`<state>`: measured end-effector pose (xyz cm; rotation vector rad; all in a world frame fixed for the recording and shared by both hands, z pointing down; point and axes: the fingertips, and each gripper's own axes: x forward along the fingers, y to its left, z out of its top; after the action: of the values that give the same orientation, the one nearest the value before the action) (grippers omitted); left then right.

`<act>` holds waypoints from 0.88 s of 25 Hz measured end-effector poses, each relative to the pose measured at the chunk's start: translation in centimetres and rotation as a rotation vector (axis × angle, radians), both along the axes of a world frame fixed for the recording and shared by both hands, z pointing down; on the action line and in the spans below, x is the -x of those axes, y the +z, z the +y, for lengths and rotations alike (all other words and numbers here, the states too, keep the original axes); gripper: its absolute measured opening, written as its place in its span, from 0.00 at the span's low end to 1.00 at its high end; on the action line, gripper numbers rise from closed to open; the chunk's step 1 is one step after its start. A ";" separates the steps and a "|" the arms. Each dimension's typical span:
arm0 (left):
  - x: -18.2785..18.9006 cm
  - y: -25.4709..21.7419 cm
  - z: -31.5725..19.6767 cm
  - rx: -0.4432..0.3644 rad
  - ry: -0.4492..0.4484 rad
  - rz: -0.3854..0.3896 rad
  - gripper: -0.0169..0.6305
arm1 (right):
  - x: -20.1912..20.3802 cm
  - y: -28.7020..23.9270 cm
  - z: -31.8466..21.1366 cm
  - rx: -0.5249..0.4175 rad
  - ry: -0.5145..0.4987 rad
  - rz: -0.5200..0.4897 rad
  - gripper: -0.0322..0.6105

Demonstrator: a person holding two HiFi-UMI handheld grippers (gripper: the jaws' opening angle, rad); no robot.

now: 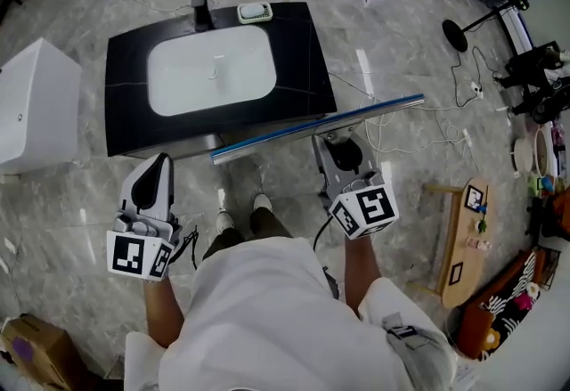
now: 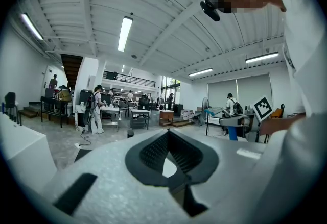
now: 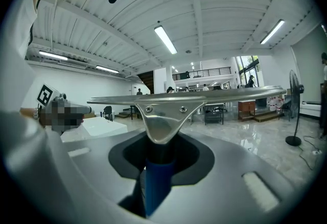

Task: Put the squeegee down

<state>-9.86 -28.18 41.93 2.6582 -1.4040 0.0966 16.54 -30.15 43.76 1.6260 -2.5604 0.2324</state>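
Observation:
The squeegee (image 1: 321, 125) has a long metal blade and a blue handle. In the head view its blade stretches level along the front edge of the black sink counter (image 1: 303, 51), a little above it. My right gripper (image 1: 343, 150) is shut on the handle, just in front of the counter's right corner. In the right gripper view the squeegee (image 3: 164, 116) stands straight out from my right gripper (image 3: 159, 159), its blade across the picture. My left gripper (image 1: 161, 165) hangs to the left of the person's legs, shut and holding nothing. The left gripper view shows that gripper (image 2: 168, 141) with its ribbed pads together.
The counter holds a white basin (image 1: 209, 73), a black faucet (image 1: 200, 6) and a soap dish (image 1: 255, 12). A white box (image 1: 36, 104) stands at the left. A wooden board (image 1: 468, 238), cables (image 1: 445, 118) and stands lie on the marble floor at the right.

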 end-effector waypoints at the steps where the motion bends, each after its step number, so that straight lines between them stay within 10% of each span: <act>1: -0.1 0.1 0.0 0.003 -0.002 -0.001 0.04 | -0.2 0.5 -0.4 0.017 -0.007 0.013 0.20; 22: -2.6 2.6 -1.2 0.057 -0.088 -0.037 0.04 | -6.1 26.2 -15.1 0.668 -0.226 0.296 0.20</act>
<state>-7.27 -29.34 44.53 2.5576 -1.5035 0.1752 22.68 -45.26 69.93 1.0291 -2.0898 0.6790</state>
